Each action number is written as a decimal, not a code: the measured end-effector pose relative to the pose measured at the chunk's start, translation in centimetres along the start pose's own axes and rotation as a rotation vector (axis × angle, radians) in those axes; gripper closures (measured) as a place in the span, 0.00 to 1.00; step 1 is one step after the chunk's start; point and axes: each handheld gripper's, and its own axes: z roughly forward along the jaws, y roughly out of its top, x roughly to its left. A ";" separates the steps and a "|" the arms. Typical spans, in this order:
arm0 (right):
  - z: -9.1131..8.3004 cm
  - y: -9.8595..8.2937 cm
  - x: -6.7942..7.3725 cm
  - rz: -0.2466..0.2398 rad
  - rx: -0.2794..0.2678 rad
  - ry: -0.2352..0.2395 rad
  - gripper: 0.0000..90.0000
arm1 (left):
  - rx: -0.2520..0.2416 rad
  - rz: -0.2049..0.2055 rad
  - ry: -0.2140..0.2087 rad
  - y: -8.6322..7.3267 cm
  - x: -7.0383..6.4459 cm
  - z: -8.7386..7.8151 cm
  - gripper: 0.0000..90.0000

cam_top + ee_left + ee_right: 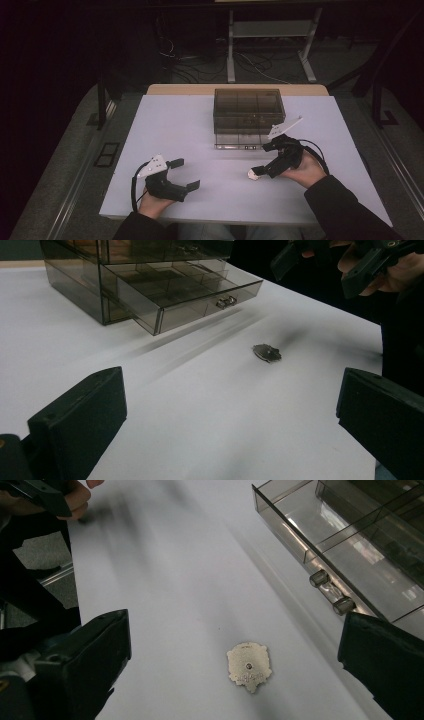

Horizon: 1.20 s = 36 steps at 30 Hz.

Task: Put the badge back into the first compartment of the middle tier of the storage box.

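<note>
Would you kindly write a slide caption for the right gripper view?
Open right gripper poised over a small metal badge lying on the white table, beside the clear box's open drawer.

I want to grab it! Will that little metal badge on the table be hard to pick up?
Probably tricky: the badge lies flat on the smooth white table, so it may slide. It looks stiff, thin and light. The right gripper is open around it.

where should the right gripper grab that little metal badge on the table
The badge lies flat on the white table, back side up with a small stud at its centre, in front of the open drawer. Probably best to come straight down with the open right gripper and pinch across its two opposite outer edges, since a flat, thin piece offers no raised part to grip.
</note>
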 end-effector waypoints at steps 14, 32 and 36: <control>1.5 -0.8 0.1 0.002 0.028 0.006 0.00 | 0.002 0.002 -0.001 0.0 0.0 0.0 0.00; 3.8 -1.7 0.0 -0.001 0.086 0.022 0.00 | 0.007 0.004 -0.003 0.0 0.0 0.1 0.00; 4.3 -1.8 -0.1 -0.003 0.101 0.022 0.00 | 0.005 0.004 -0.002 0.0 0.0 0.0 0.00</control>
